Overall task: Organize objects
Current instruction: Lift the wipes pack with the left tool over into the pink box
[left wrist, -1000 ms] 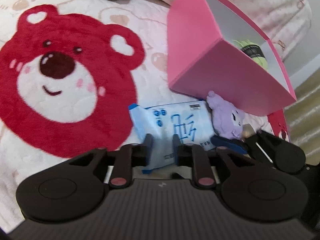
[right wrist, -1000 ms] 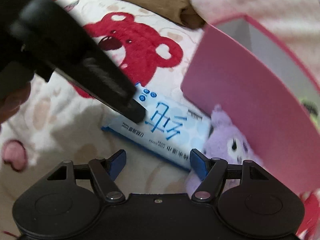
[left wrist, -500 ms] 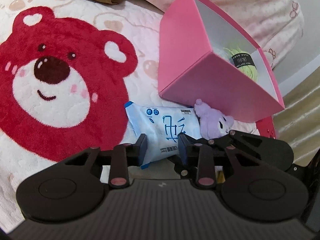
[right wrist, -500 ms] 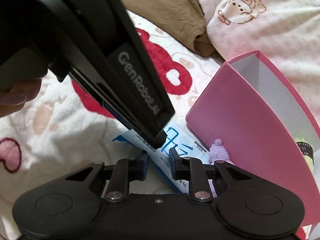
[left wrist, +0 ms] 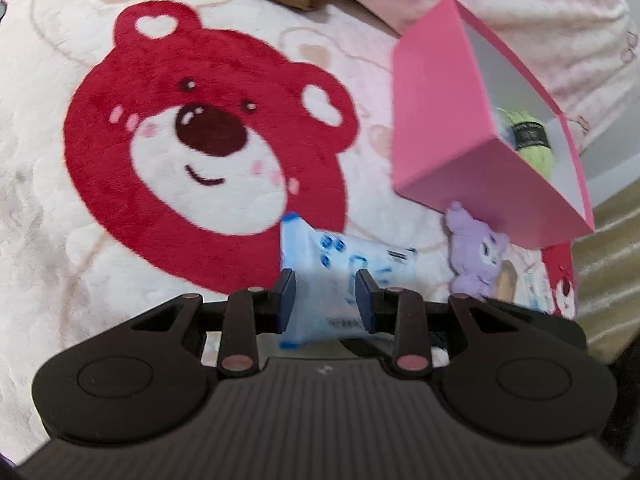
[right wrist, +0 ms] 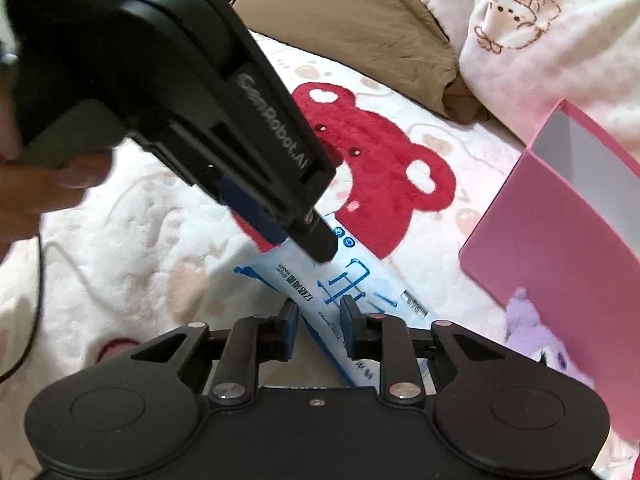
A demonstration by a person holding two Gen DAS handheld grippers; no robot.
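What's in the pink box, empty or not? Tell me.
Not empty. The left wrist view shows a green yarn ball with a dark label inside the pink box; the rest of its inside is hidden.

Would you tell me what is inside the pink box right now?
A green yarn ball with a dark label lies in the pink box. The near wall hides the rest of the box floor.

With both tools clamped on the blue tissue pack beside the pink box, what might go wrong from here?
1. The left tool and right tool pinch the soft tissue pack at separate spots; pulling apart may tear it.
2. The purple plush lies against the pink box, so swinging the pack in may knock it.
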